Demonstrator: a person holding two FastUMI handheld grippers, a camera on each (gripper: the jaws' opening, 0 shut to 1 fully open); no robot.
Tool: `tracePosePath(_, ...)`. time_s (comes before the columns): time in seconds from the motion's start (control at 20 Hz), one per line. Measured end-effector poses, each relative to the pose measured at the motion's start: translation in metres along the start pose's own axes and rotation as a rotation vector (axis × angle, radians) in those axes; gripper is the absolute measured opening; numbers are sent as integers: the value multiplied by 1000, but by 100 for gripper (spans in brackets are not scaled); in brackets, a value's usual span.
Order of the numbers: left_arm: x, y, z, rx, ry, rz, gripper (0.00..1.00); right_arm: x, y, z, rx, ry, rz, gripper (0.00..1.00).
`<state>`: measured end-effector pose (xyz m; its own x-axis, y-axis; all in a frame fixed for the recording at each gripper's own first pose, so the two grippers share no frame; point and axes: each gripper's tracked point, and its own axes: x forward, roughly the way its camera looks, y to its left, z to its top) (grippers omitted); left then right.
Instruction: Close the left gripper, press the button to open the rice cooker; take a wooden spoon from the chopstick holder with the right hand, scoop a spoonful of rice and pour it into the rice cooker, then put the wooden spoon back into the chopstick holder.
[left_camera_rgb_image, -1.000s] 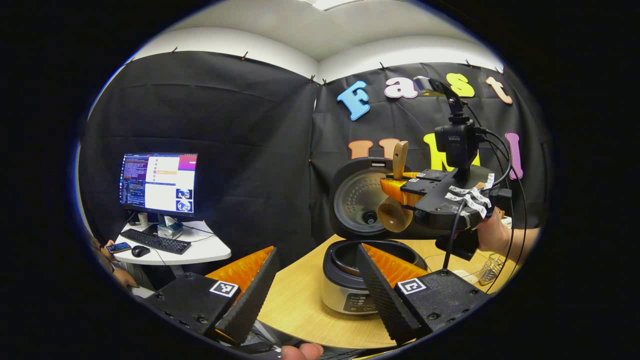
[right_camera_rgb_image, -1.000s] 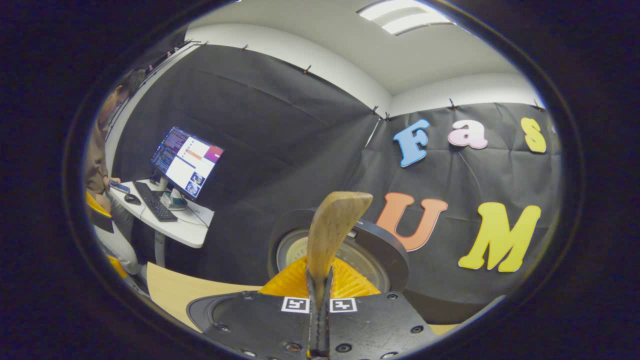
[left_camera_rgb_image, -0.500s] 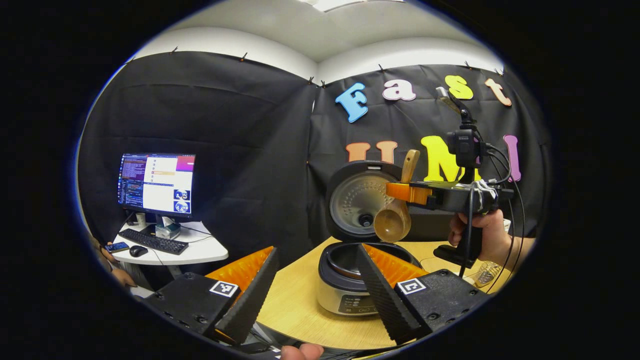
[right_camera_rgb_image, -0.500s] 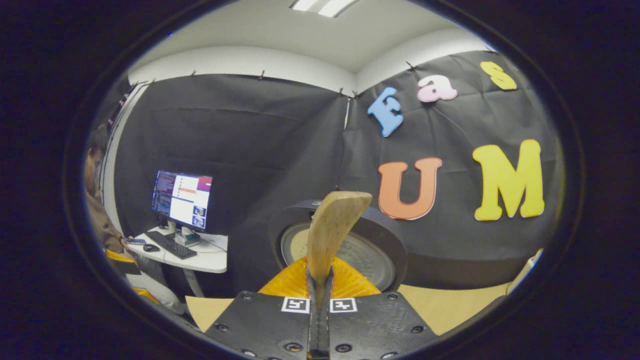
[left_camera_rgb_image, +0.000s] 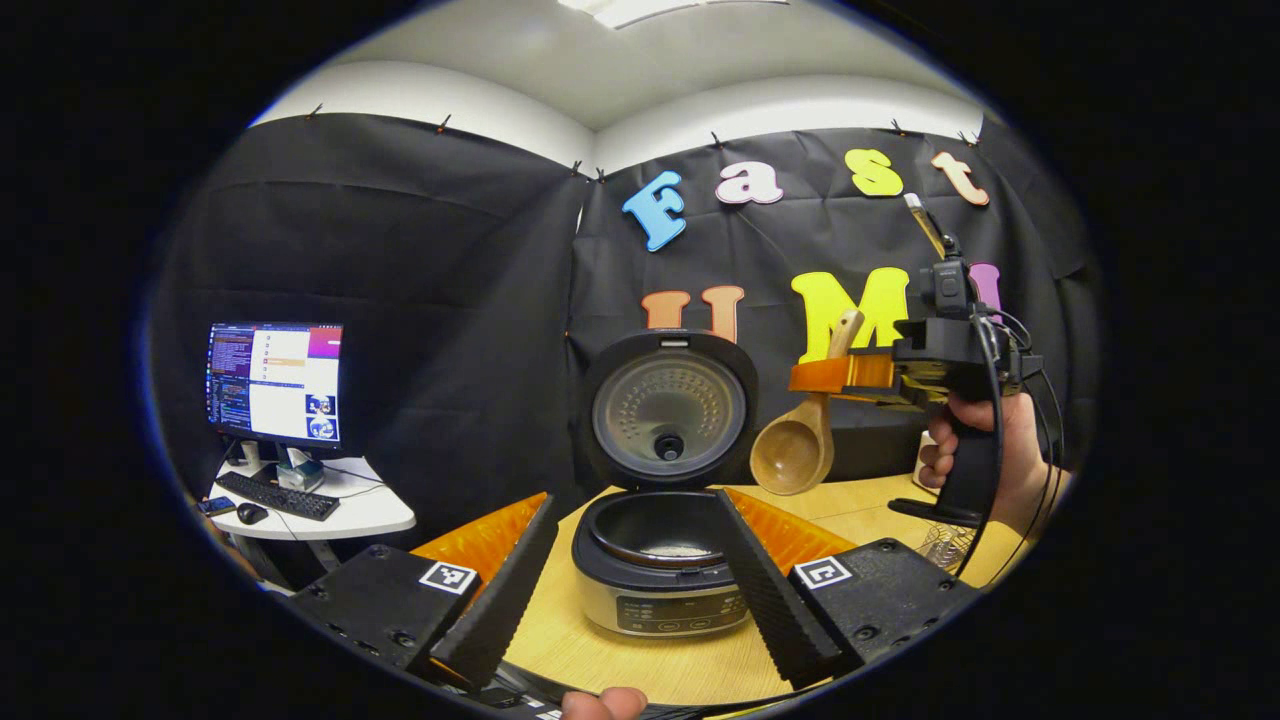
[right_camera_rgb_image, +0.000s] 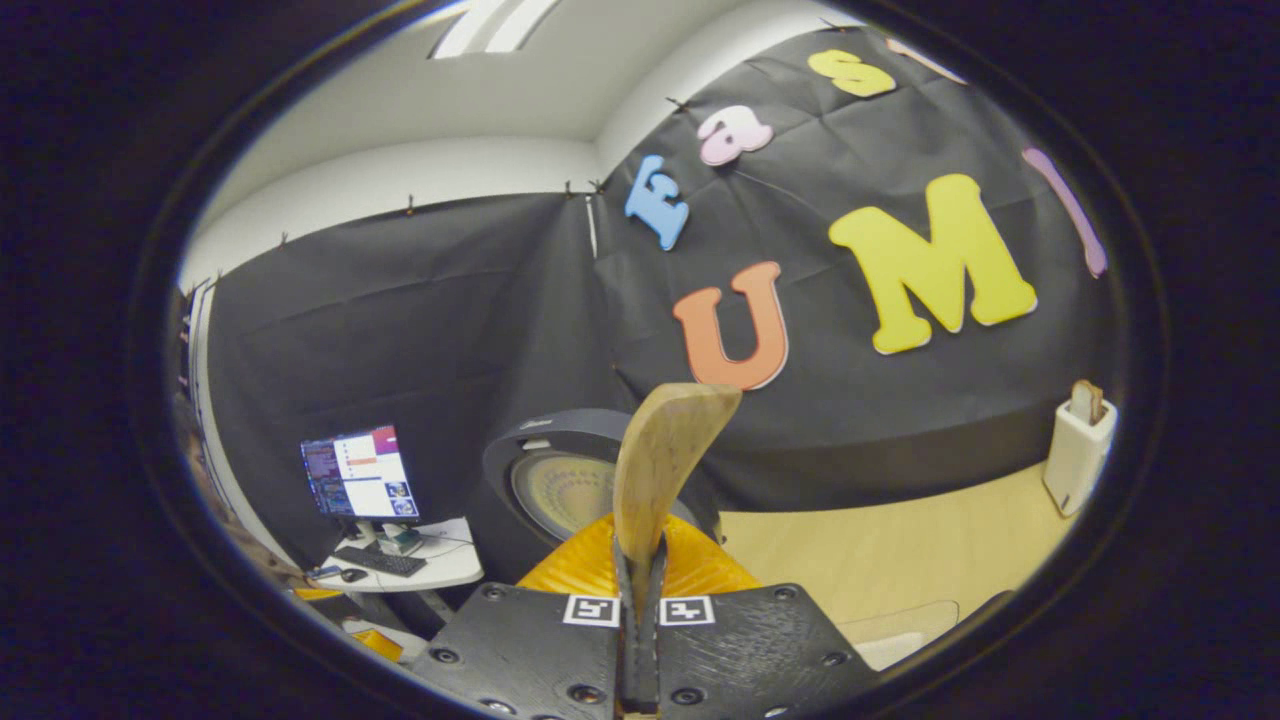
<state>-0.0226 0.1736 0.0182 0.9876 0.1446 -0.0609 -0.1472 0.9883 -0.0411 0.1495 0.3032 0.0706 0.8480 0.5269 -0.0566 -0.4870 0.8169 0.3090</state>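
Right tongs (right_camera_rgb_image: 640, 560) clamped on pale wooden spoon (left_camera_rgb_image: 800, 440); left tongs (left_camera_rgb_image: 635, 560) wide open, empty. Thin grip; spoon may swivel before reaching the holder.

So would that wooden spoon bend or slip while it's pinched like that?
Probably stiff: the wooden spoon hangs straight from the right gripper. Held by its handle alone with the bowl low, it might pivot if bumped.
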Motion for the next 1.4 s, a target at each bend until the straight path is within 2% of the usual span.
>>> tracePosePath(0.2,2,-20,2,24,-11,-30,99,-49,-60,1,100,1,-86,0)
tracePosePath(0.45,1,-40,6,15,-24,-72,99,-121,-165,13,43,-68,-315,0)
tracePosePath(0.65,2,-45,5,20,-19,-79,99,-162,-234,20,72,-100,-463,0)
tracePosePath(0.9,2,-46,3,28,-20,-83,99,-177,-274,6,67,-89,-554,0)
tracePosePath(1.2,2,-47,2,26,-13,-91,99,-174,-298,-17,8,-83,-618,0)
tracePosePath(1.4,3,-44,1,20,-14,-91,99,-166,-306,-41,24,-66,-632,0)
